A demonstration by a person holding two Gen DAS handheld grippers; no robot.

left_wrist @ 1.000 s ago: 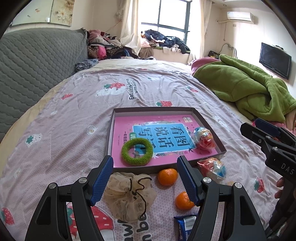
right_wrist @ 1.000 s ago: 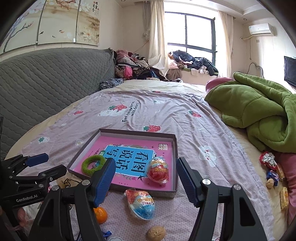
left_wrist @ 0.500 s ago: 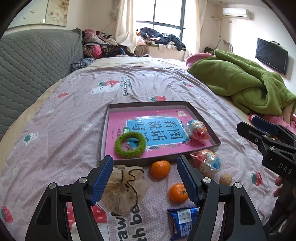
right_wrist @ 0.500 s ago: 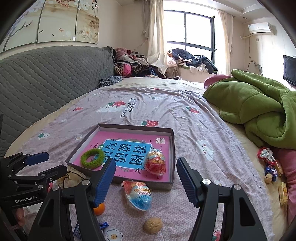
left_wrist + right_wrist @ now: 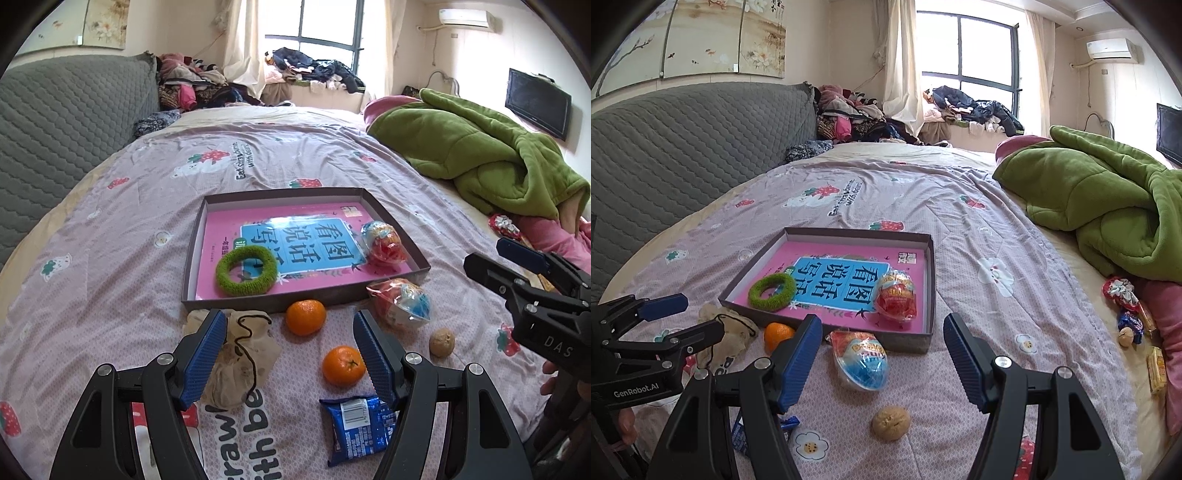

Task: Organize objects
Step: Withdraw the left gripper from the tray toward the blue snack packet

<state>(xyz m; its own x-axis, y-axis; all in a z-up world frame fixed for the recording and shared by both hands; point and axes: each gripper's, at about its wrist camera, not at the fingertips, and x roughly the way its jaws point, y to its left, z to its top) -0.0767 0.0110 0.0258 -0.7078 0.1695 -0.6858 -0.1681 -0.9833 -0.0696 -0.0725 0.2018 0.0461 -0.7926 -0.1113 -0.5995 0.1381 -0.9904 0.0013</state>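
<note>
A shallow brown box (image 5: 295, 297) (image 5: 827, 232) lies on the bed, holding a pink book, a green ring (image 5: 246, 270) (image 5: 772, 292) and a red wrapped egg (image 5: 384, 242) (image 5: 896, 294). In front of it lie a beige drawstring pouch (image 5: 240, 354), two oranges (image 5: 306, 316) (image 5: 343, 365), a blue wrapped egg (image 5: 402, 302) (image 5: 860, 360), a walnut (image 5: 441, 342) (image 5: 891, 422) and a blue snack packet (image 5: 360, 421). My left gripper (image 5: 290, 354) hovers open above the pouch and oranges. My right gripper (image 5: 882, 363) is open over the blue egg and walnut.
A grey quilted headboard (image 5: 62, 110) rises on the left. A green blanket (image 5: 480, 158) is heaped on the right, with sweets and a second walnut (image 5: 1126, 336) beside it. Clothes pile up under the window. The far half of the strawberry-print bedspread (image 5: 258, 162) is bare.
Both grippers have drawn back slightly from the box, so more of the near bedspread shows, including the walnut and blue snack packet. Neither gripper's jaws changed.
</note>
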